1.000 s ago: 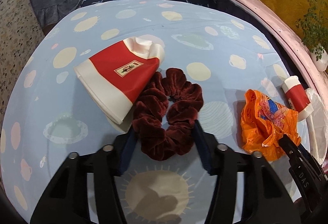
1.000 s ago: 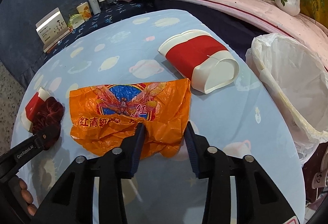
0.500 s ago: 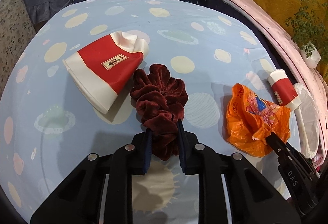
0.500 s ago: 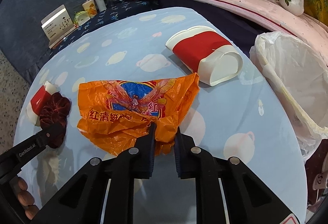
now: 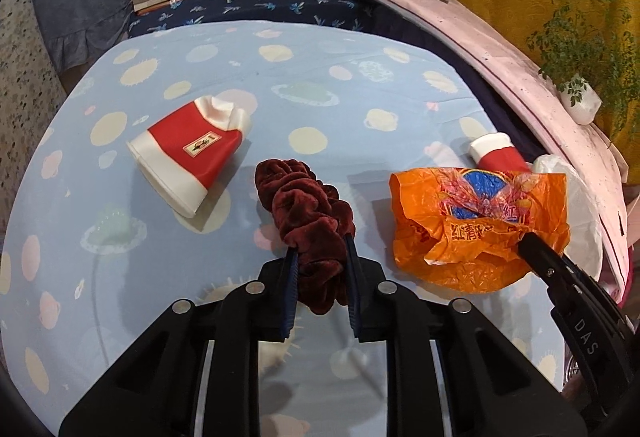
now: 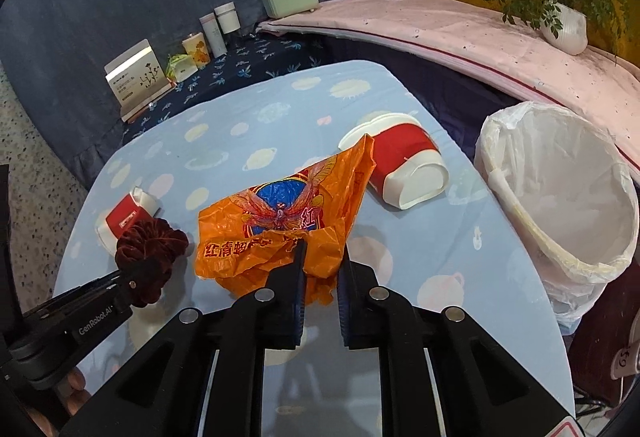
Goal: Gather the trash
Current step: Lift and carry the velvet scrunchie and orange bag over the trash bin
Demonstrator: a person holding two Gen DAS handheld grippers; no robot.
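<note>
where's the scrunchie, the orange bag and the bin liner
scrunchie (image 5: 304, 205), left wrist view, on its velvet folds
orange bag (image 6: 280, 221), right wrist view, on the printed middle
bin liner (image 6: 560, 197), right wrist view, on its inner white wall

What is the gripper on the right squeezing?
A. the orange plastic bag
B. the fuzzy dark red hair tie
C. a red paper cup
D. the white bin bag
A. In the right wrist view the right gripper has its fingers closed on a crumpled edge of the orange plastic bag, while the hair tie is pinched by the left gripper.
</note>
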